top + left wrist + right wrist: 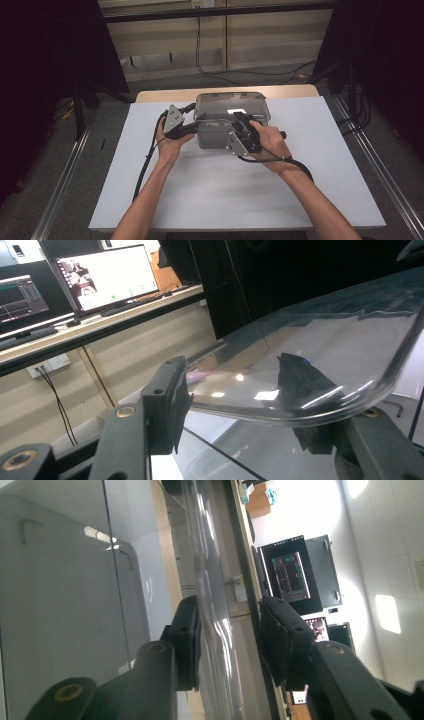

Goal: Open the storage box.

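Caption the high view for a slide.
Two handheld grippers, left gripper and right gripper, work the clear lid of a grey box.

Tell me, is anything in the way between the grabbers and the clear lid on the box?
Nothing visible. The left gripper already has the clear lid edge between its jaws. The right gripper straddles the lid's rim too, one pad touching, the other standing apart.

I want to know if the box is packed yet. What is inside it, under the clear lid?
Through the lid, raised off the grey box, only glare and reflections show. The box's inside stays hidden behind its wall, the lid and both grippers, so its contents cannot be told.
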The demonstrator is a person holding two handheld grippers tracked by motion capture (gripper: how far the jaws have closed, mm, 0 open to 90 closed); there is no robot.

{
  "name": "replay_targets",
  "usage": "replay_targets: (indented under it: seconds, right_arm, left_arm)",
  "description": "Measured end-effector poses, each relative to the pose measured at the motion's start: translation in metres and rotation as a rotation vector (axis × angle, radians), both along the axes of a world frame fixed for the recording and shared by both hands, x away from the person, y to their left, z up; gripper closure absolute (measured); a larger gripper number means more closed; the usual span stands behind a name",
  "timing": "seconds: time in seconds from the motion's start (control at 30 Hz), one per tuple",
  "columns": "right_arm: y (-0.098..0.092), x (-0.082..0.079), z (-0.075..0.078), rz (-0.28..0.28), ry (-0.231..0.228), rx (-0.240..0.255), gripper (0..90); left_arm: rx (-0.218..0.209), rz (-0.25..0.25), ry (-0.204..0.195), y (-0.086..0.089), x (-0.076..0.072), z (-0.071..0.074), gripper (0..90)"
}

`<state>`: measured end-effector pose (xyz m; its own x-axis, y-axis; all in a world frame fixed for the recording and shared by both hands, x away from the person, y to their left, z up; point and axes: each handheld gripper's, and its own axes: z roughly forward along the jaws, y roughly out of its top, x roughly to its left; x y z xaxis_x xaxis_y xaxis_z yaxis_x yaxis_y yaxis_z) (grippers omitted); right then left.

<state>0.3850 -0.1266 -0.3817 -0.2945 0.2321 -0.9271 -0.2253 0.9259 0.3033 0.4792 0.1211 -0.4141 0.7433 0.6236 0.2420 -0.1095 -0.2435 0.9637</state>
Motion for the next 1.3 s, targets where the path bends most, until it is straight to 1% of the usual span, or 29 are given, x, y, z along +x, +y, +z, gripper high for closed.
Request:
replay_targets:
  seconds: [0.1, 0.2, 0.27, 0.33, 0.4, 0.47, 0.53, 0.57, 0.6, 0.7, 0.87, 0.93, 1.0, 1.07, 1.1, 1.13, 1.17, 1.2, 1.27, 1.3]
  right_arm:
    - [-0.003, 0.001, 0.001, -0.005, 0.013, 0.027, 57.8]
    - [-0.009, 0.002, 0.001, -0.020, 0.029, 0.073, 54.8]
    - [-0.013, 0.002, 0.001, -0.020, 0.033, 0.096, 52.7]
    - [-0.017, 0.002, 0.000, -0.026, 0.037, 0.120, 51.0]
    - [-0.022, 0.003, 0.001, -0.036, 0.043, 0.152, 49.7]
    - [-0.027, 0.004, 0.001, -0.050, 0.059, 0.184, 48.4]
    - [-0.032, 0.005, 0.002, -0.056, 0.060, 0.208, 47.6]
    - [-0.034, 0.005, 0.002, -0.062, 0.068, 0.229, 46.1]
    - [-0.037, 0.005, 0.002, -0.067, 0.071, 0.246, 44.6]
    - [-0.043, 0.005, -0.001, -0.082, 0.077, 0.272, 44.3]
    - [-0.059, 0.008, -0.002, -0.100, 0.114, 0.351, 43.4]
    - [-0.063, 0.009, -0.002, -0.104, 0.122, 0.374, 43.5]
    - [-0.068, 0.010, -0.002, -0.104, 0.120, 0.402, 43.8]
    - [-0.072, 0.011, -0.003, -0.112, 0.133, 0.425, 43.8]
    - [-0.074, 0.012, -0.005, -0.115, 0.136, 0.429, 43.9]
    - [-0.076, 0.012, -0.006, -0.114, 0.138, 0.429, 44.1]
    - [-0.080, 0.014, -0.008, -0.118, 0.148, 0.443, 44.6]
    - [-0.080, 0.014, -0.008, -0.118, 0.148, 0.443, 44.6]
    - [-0.084, 0.016, -0.009, -0.114, 0.161, 0.481, 44.7]
    - [-0.085, 0.017, -0.009, -0.112, 0.167, 0.492, 44.8]
  left_arm:
    - [0.003, 0.001, -0.001, 0.000, 0.000, 0.000, 45.7]
    - [0.000, -0.002, -0.003, -0.002, 0.000, 0.000, 45.4]
    - [0.010, 0.002, -0.007, -0.001, 0.000, 0.001, 45.4]
    - [0.007, 0.002, -0.005, -0.001, 0.000, 0.001, 45.5]
    - [0.001, 0.000, -0.003, -0.002, 0.001, 0.001, 45.7]
    - [0.000, 0.000, -0.002, -0.002, 0.001, 0.002, 46.0]
    - [0.001, -0.003, -0.004, -0.002, 0.001, 0.003, 46.3]
    - [0.007, -0.002, -0.005, -0.002, 0.001, 0.003, 46.3]
    - [0.001, -0.001, -0.003, -0.002, 0.002, 0.003, 46.3]
    - [-0.005, 0.001, 0.001, -0.002, 0.002, 0.003, 46.5]
    - [-0.009, -0.001, 0.006, -0.002, 0.003, 0.004, 46.9]
    - [-0.006, -0.003, 0.004, -0.002, 0.003, 0.004, 46.8]
    - [-0.009, -0.003, 0.008, -0.002, 0.004, 0.005, 46.8]
    - [-0.013, -0.004, 0.011, -0.002, 0.004, 0.005, 46.9]
    - [0.002, -0.005, 0.006, -0.002, 0.004, 0.006, 47.0]
    - [-0.004, -0.005, 0.008, -0.002, 0.004, 0.006, 47.2]
    - [-0.008, -0.004, 0.007, -0.003, 0.004, 0.006, 47.4]
    - [-0.009, -0.005, 0.008, -0.003, 0.004, 0.007, 47.4]
    - [-0.009, -0.005, 0.007, -0.003, 0.004, 0.007, 47.5]
    - [-0.007, -0.007, 0.008, -0.003, 0.004, 0.007, 47.5]
